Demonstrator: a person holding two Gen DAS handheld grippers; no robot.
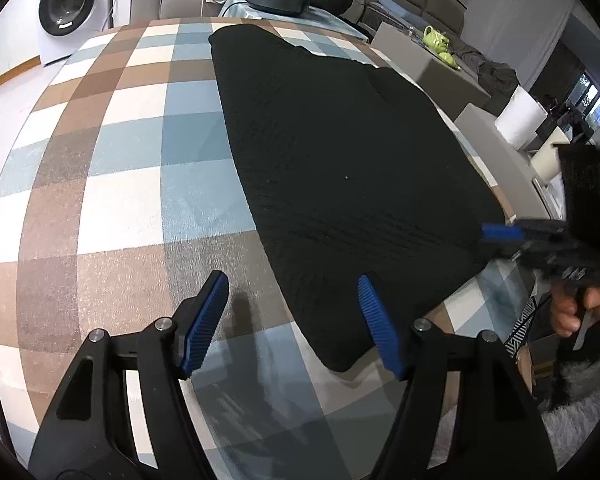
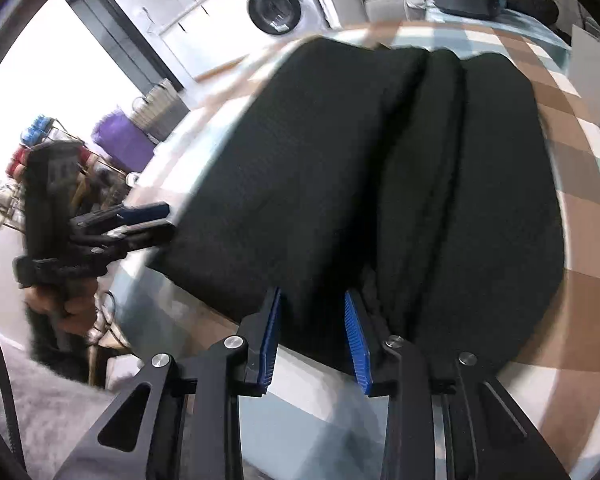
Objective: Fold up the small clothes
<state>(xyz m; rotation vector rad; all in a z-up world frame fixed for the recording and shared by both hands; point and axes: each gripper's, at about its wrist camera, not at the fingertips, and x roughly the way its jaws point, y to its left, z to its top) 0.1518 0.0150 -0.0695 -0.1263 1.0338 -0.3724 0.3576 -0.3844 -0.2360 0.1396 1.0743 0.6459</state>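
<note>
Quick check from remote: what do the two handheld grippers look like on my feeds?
Both match: left gripper and right gripper have matte black angular frames with triangular cutouts, silver round pivot pins, and ribbed blue pads on each finger. A black cable loops past the right one.

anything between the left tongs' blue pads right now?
Only checked tablecloth. The left tongs are open, the black garment just reaching the right-hand pad, in the left wrist view.
</note>
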